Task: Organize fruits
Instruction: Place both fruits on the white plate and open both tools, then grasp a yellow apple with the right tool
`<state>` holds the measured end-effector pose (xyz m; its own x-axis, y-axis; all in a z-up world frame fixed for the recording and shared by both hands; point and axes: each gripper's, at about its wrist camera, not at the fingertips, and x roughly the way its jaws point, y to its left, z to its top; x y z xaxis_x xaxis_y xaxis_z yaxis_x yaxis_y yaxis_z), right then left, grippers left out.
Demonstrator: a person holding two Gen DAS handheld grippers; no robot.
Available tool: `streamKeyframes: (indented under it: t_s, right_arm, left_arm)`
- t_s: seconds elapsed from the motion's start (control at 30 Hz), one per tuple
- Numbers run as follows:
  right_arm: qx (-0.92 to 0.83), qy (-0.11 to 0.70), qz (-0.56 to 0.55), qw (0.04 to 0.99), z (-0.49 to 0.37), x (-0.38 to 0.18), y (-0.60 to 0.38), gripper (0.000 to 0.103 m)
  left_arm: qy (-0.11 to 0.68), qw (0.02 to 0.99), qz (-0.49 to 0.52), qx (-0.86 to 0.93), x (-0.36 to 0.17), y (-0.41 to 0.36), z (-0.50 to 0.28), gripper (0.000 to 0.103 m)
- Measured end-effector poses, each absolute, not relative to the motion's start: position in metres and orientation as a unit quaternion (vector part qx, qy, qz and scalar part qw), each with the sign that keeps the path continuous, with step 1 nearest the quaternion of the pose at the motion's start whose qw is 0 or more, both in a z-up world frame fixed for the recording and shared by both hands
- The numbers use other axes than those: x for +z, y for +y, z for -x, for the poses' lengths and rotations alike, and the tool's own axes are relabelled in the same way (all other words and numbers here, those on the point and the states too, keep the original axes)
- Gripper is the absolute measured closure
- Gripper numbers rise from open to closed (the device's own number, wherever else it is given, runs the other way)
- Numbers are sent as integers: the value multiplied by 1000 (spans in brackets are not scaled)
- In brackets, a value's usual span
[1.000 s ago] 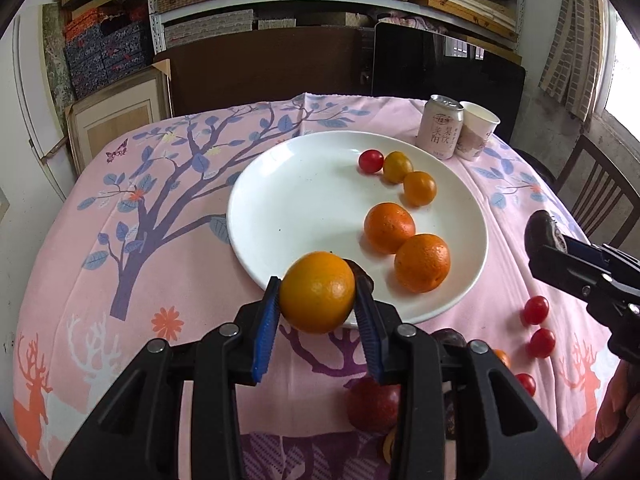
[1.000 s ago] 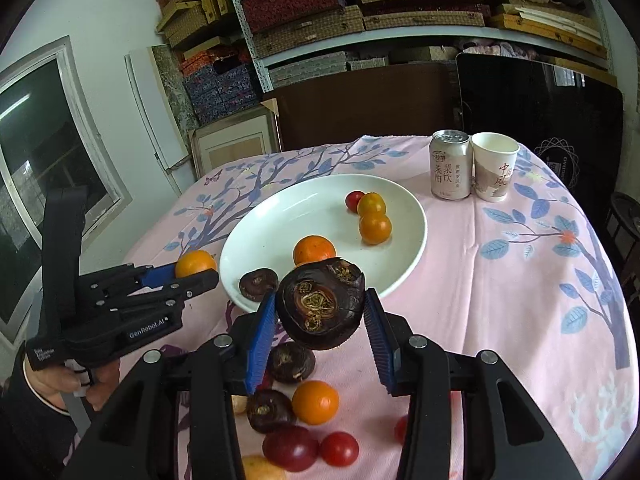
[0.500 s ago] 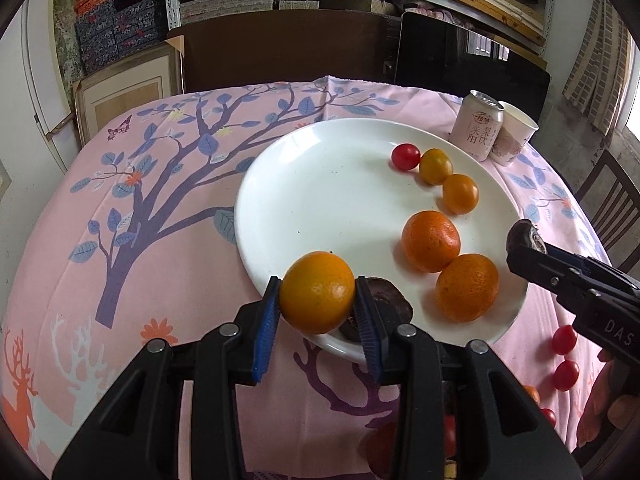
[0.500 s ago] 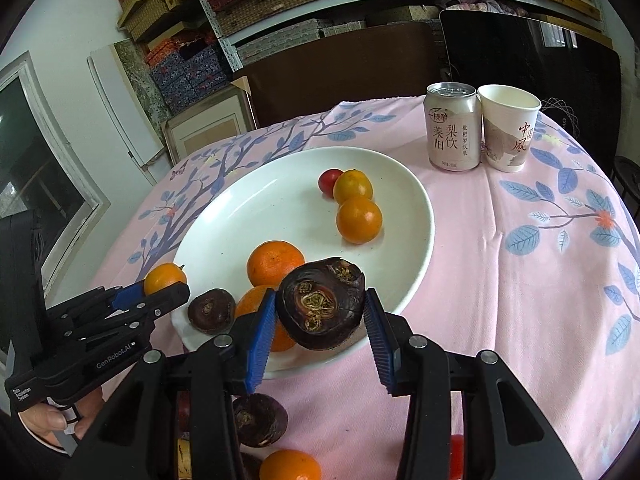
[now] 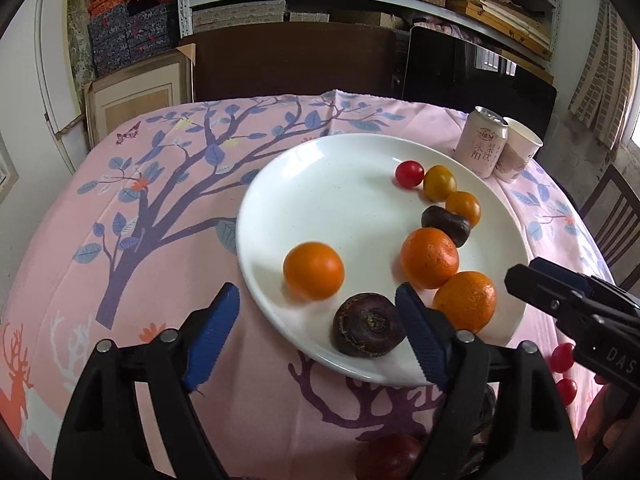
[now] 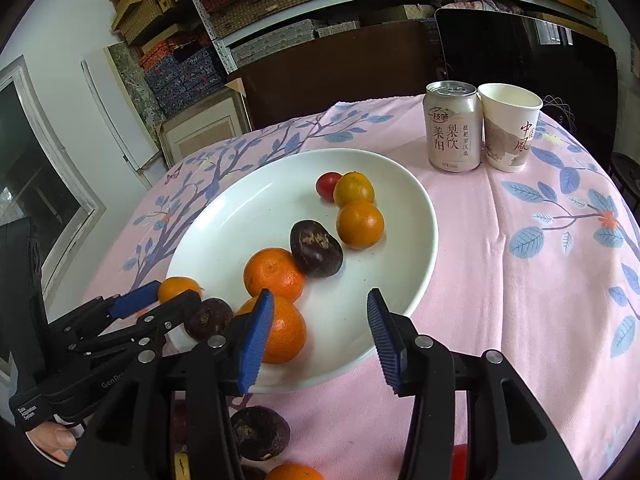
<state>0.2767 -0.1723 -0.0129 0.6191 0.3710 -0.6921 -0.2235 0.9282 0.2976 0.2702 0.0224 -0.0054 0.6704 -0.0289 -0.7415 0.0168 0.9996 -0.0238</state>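
Glossy white plate (image 5: 280,200) on a matt pink cloth (image 5: 160,200); beside the plate, a smooth metal can (image 6: 454,128) and paper cup (image 6: 508,128).

Looks like a home dining rm doubling as storage. Round table (image 5: 168,240) w/ pink tree-print cloth, wooden chair (image 5: 616,216) beside it, drink can (image 6: 453,128) & paper cup (image 6: 509,128) on top. Behind: metal shelves (image 6: 320,12) packed w/ woven boxes, framed picture (image 5: 136,108) leaning below.
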Motion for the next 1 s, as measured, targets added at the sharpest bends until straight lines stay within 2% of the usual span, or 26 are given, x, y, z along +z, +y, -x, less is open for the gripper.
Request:
streamKeyframes:
  t_s: [0.43, 0.57, 0.67, 1.0]
  right_arm:
    - [174, 378, -49, 908, -198, 8, -190, 36]
    - [180, 377, -26, 908, -168, 9, -191, 30]
    - [187, 382, -15, 905, -146, 4, -191, 22]
    - [210, 419, 21, 883, -96, -23, -171, 20]
  left_arm:
    - [406, 913, -8, -36, 6, 15, -223, 23]
    - [401, 915, -14, -42, 9, 14, -201, 18]
    - [394, 918, -10, -44, 10, 16, -183, 13]
    - [394, 917, 14, -61, 3, 32, -146, 11]
